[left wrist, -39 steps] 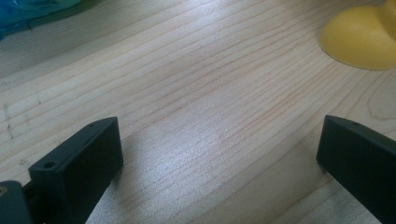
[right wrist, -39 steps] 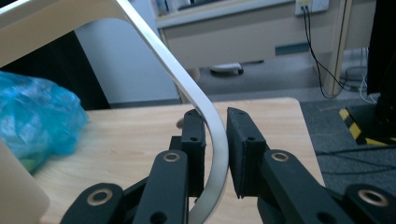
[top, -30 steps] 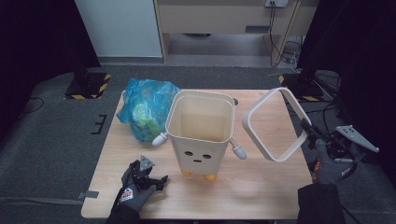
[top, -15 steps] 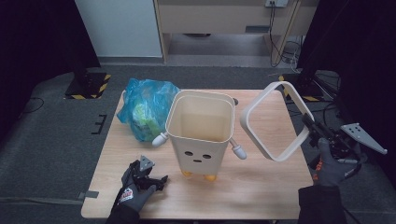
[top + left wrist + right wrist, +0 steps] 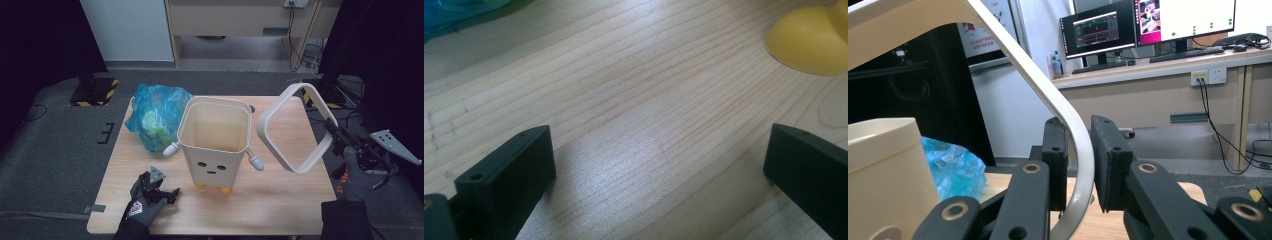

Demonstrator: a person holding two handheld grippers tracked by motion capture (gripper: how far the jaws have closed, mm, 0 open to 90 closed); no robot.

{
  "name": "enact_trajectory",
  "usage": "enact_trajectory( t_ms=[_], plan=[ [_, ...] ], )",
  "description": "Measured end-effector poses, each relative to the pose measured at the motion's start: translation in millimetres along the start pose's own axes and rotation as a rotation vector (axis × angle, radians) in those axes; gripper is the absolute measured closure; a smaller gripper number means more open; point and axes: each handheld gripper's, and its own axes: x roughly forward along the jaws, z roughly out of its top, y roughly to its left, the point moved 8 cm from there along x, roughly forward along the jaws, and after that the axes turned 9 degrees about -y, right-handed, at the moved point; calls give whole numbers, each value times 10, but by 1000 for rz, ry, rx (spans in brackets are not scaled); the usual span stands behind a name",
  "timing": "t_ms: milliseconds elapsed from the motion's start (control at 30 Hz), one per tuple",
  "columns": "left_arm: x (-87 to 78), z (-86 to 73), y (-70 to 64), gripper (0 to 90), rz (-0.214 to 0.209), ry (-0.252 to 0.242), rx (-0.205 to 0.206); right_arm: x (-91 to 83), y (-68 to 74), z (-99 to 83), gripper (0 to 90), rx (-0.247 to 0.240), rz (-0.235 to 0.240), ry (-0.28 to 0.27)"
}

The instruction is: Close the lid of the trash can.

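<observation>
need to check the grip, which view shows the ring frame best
The high view: the whole ring frame shows, tilted off the table, held by the right gripper. The right gripper view has one curved stretch clamped between the jaws. The left gripper view looks at bare tabletop.

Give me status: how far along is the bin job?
Done: the rim ring is off the cream bin, whose top stands open. In hand: the right tool grips the ring's edge and holds it tilted in the air beside the bin. Left: the blue bag lies on the table behind the bin, not fitted, and the left tool is open and empty, low over the wood.
</observation>
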Motion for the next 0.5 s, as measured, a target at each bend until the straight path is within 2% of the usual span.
enact_trajectory(
  t_ms=[300,500],
  plan=[
    [0,0,0,0,0,0,0,33,68,85,781,20,31,-27],
    [0,0,0,0,0,0,0,88,129,85,781,21,52,-17]
  ],
)
